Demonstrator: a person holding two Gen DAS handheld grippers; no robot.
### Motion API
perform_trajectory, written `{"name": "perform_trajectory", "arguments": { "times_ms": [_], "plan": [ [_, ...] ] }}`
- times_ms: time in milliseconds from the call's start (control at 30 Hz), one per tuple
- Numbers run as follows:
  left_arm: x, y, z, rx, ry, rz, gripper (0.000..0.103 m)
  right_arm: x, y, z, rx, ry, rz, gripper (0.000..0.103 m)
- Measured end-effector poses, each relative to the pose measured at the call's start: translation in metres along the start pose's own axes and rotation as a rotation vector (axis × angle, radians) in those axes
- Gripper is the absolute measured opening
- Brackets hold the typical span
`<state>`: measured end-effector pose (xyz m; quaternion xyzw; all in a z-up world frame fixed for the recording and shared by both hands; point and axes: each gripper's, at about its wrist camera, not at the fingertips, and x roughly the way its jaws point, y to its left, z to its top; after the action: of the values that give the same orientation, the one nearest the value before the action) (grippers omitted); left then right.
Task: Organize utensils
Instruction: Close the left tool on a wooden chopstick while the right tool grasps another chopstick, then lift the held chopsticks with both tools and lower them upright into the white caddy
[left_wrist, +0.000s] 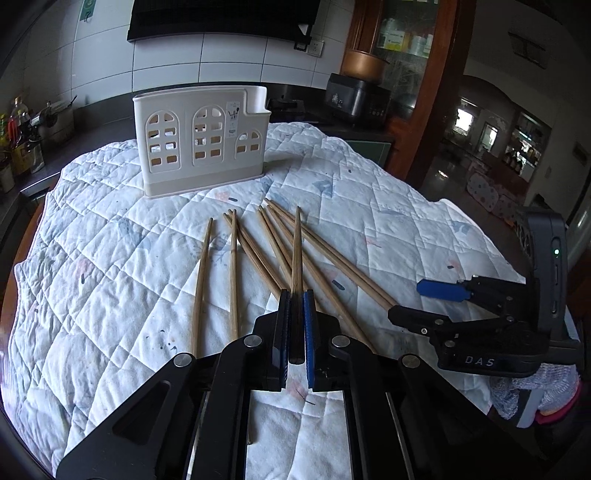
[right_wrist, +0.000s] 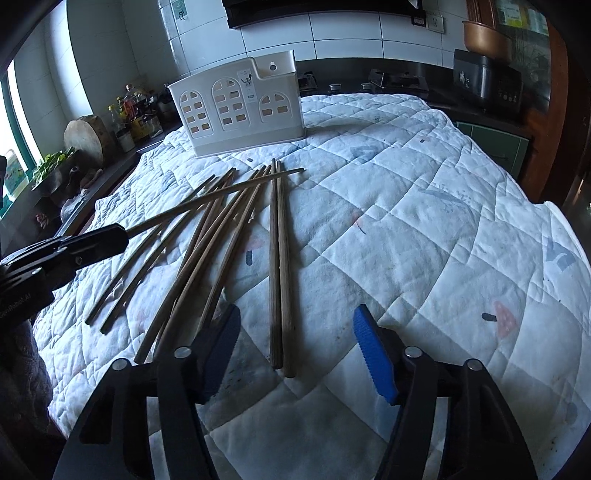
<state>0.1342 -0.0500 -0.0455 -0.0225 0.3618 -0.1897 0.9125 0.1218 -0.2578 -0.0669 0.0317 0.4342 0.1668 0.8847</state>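
Note:
My left gripper (left_wrist: 295, 295) is shut on one wooden chopstick (left_wrist: 296, 251) and holds it pointing toward the holder, lifted above the cloth. In the right wrist view that gripper (right_wrist: 122, 232) enters from the left with the held chopstick (right_wrist: 221, 194) sticking out over the pile. Several loose chopsticks (left_wrist: 258, 254) lie fanned on the quilted cloth. A white utensil holder (left_wrist: 201, 142) with arched cut-outs stands upright behind them, also in the right wrist view (right_wrist: 238, 110). My right gripper (right_wrist: 295, 332) is open and empty, just above the near ends of two darker chopsticks (right_wrist: 279, 258).
A white quilted cloth (right_wrist: 424, 221) covers the round table. A dark counter with bottles (right_wrist: 133, 114) and a wooden board (right_wrist: 85, 134) is at the left. A rice cooker (left_wrist: 356, 98) stands at the back right.

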Motion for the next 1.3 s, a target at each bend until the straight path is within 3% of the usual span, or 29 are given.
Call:
{"name": "perform_trajectory", "arguments": {
  "times_ms": [333,567,633,1033,1300],
  "plan": [
    [-0.026,0.013,0.008,-0.022,-0.056,0.004,0.005,0.003,0.0,0.002,-0.003,0.009,-0.009,0.032],
    [-0.029,0.018,0.011,-0.026,-0.061,-0.001,0.005,0.009,0.0,0.006,-0.016,0.023,-0.001,0.021],
    [-0.031,0.018,0.012,-0.023,-0.067,0.002,0.006,0.006,-0.005,0.007,0.022,0.015,0.058,0.014],
    [-0.033,0.018,0.016,-0.01,-0.067,0.01,0.006,0.008,0.004,0.004,-0.058,0.03,-0.009,0.014],
    [-0.039,0.02,0.019,-0.01,-0.082,0.016,0.006,0.003,0.004,-0.003,-0.073,0.035,-0.009,0.014]
  ]
}}
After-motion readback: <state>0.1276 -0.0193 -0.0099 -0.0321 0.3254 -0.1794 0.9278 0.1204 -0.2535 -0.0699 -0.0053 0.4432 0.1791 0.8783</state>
